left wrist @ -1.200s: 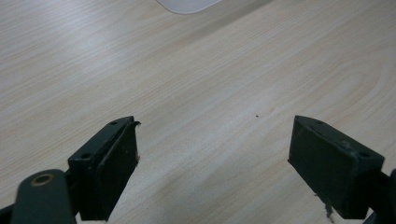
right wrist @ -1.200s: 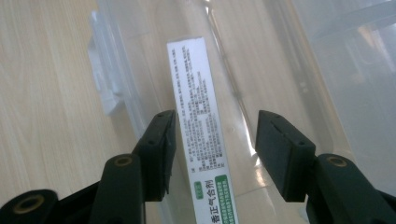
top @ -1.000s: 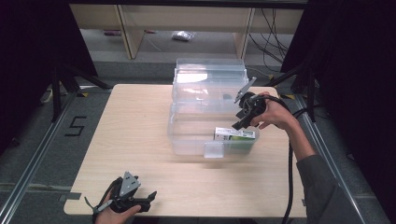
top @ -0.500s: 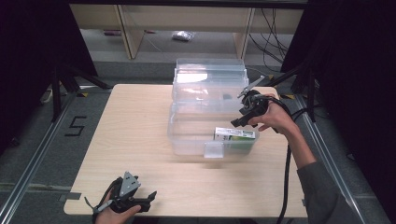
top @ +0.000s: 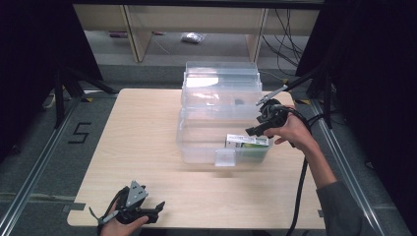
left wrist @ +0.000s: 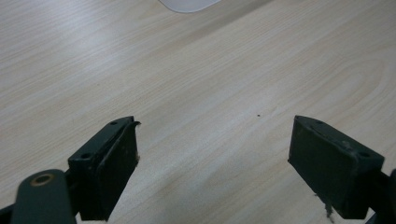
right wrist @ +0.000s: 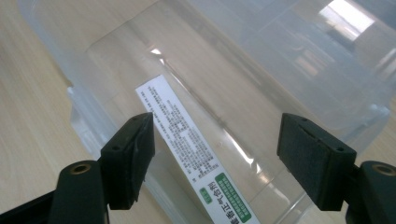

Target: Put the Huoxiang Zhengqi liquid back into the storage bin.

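Between the black pads (right wrist: 133, 154) of the right gripper (right wrist: 215, 163) lay nothing but air: its jaws had just been opening and stood wide apart, above the white-and-green printed cardboard box (right wrist: 196, 154) without pressing on it. That box rested flat, label up, in the pulled-out bottom drawer (top: 223, 156) of the clear plastic drawer unit (top: 221, 96), toward the drawer's right end, apart from either pad. Judging by the spread jaws directly over it, the box had been set down there and the grip let go (the drawer stood out from the stack, so the box could go in from above). In the high view the right gripper (top: 263, 123) hovered at the drawer's right rear corner, the person's right hand (top: 292, 130) wrapped round its handle and the cable trailing back along the forearm.

Down at the near left corner of the pale wooden table (top: 142, 137), the left gripper (top: 147, 212) lay low over bare wood, well apart from the drawers, its pads (left wrist: 109, 163) also spread wide with nothing between them. It seemed parked there to stay out of the way while the other hand worked. The drawer was not yet pushed shut.
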Demonstrator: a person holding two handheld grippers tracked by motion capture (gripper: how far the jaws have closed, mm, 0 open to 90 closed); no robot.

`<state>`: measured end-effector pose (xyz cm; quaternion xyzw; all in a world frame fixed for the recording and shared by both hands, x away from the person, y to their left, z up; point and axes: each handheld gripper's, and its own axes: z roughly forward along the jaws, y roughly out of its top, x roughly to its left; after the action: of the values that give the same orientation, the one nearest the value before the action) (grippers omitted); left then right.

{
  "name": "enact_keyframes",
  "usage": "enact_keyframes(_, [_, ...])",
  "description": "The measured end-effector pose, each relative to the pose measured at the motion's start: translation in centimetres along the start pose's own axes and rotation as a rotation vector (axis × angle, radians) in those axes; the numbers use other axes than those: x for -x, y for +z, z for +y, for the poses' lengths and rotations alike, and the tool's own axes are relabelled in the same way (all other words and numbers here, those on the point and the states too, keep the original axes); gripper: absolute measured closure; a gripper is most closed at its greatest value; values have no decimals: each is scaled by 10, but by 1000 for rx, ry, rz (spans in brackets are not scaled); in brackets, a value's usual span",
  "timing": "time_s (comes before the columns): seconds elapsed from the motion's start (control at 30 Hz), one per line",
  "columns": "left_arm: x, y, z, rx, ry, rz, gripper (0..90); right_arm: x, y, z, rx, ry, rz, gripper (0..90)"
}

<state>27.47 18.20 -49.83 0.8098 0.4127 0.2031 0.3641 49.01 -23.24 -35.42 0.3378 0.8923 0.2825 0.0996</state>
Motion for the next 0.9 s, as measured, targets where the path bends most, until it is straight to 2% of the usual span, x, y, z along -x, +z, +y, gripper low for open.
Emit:
enact_keyframes(0.03, [1,0,0,10,-9,-9,150,-1,-1,-1,-7,38,-1,279])
enact_keyframes(0.07, [-1,-1,0,-11,15,-9,150,-2,-3,-2,-4,59,-6,279])
enact_keyframes(0.1, [-3,-3,1,-33,43,-8,150,-1,-3,-4,12,39,-5,276])
enact_keyframes(0.13, [-3,-3,1,-31,39,-7,150,0,-3,-4,29,29,-12,272])
enact_keyframes(0.17, [-3,-3,1,-32,40,-7,150,-3,-4,-5,32,69,-3,267])
enact_keyframes(0.23, [-3,-3,1,-31,41,-7,150,-5,-6,-7,42,83,-30,252])
enact_keyframes(0.27, [-3,-3,1,-33,42,-4,150,-5,-7,-8,55,81,-32,247])
enact_keyframes(0.3, [-1,-1,0,-11,13,-4,150,-6,-8,-9,65,64,-36,248])
enact_keyframes(0.33, [-1,-1,0,-3,5,-6,150,-6,-9,-9,84,55,-44,246])
enact_keyframes(0.37, [-3,-3,1,-31,40,-8,150,-7,-11,-10,72,70,-39,240])
enact_keyframes(0.43, [-3,-3,1,-28,34,-7,150,-9,-13,-11,88,79,-40,235])
enact_keyframes(0.47, [-3,-3,0,-26,36,-8,150,-9,-13,-13,102,67,-43,235])
enact_keyframes(0.5, [-3,-3,0,-26,35,-8,150,-11,-14,-14,101,90,-45,235])
enact_keyframes(0.6, [-3,-3,0,-25,35,-8,151,-16,-15,-17,111,88,-52,238])
enact_keyframes(0.63, [-3,-3,1,-29,35,-8,151,-16,-15,-19,131,68,-51,240])
enact_keyframes(0.67, [-3,-3,1,-28,36,-7,152,-18,-17,-19,117,87,-38,239])
enact_keyframes(0.7, [-3,-3,1,-28,37,-8,153,-18,-17,-21,123,76,-40,239])
enact_keyframes(0.77, [-3,-3,0,-27,37,-8,153,-20,-18,-23,142,96,-39,237])
enact_keyframes(0.8, [-3,-3,0,-25,36,-10,153,-20,-19,-24,141,81,-42,236])
enact_keyframes(0.87, [-3,-3,1,-29,36,-9,153,-24,-19,-27,162,92,-43,230])
enact_keyframes(0.9, [-3,-3,1,-26,38,-10,153,-25,-22,-27,143,89,-39,228])
